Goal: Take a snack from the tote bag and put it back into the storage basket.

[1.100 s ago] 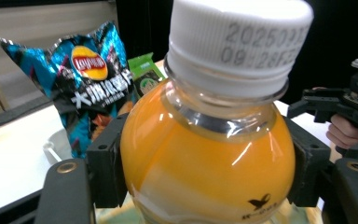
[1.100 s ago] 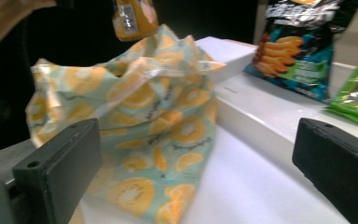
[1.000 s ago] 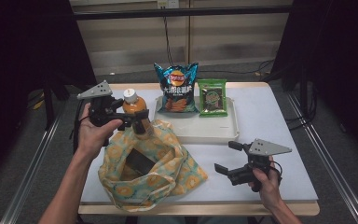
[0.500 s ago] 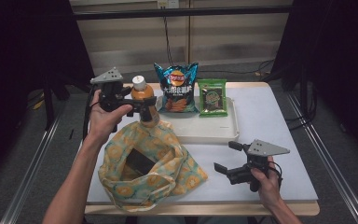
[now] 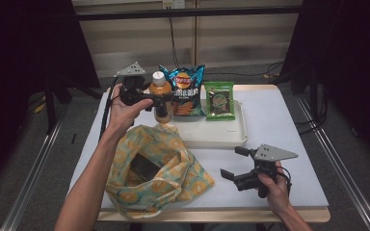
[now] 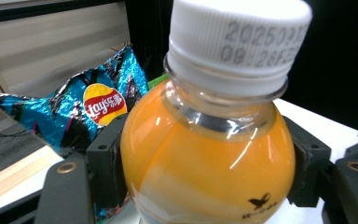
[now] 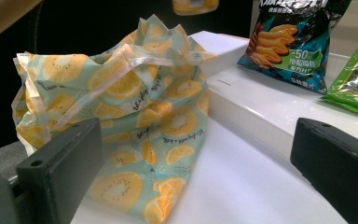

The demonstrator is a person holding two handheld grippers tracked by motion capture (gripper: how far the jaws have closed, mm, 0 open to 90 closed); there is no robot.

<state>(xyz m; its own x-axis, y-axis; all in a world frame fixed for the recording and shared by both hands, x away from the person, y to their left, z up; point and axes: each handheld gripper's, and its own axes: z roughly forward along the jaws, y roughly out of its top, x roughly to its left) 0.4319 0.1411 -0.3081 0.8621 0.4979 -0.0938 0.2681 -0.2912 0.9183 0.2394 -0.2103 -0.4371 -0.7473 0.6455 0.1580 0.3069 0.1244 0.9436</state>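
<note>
Clamped in the left gripper, the orange drink bottle has travelled from above the fruit-print bag to the tray, seemingly unpacking; right gripper gapes empty.

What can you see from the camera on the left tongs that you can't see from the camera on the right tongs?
Left tongs view alone: the orange drink bottle up close, clamped between the left tongs, with its white cap and printed date.

Right tongs view alone: the fruit-print bag lying on the table, the white tray, and the open right tongs holding nothing.

Both: the blue chip bag.
</note>
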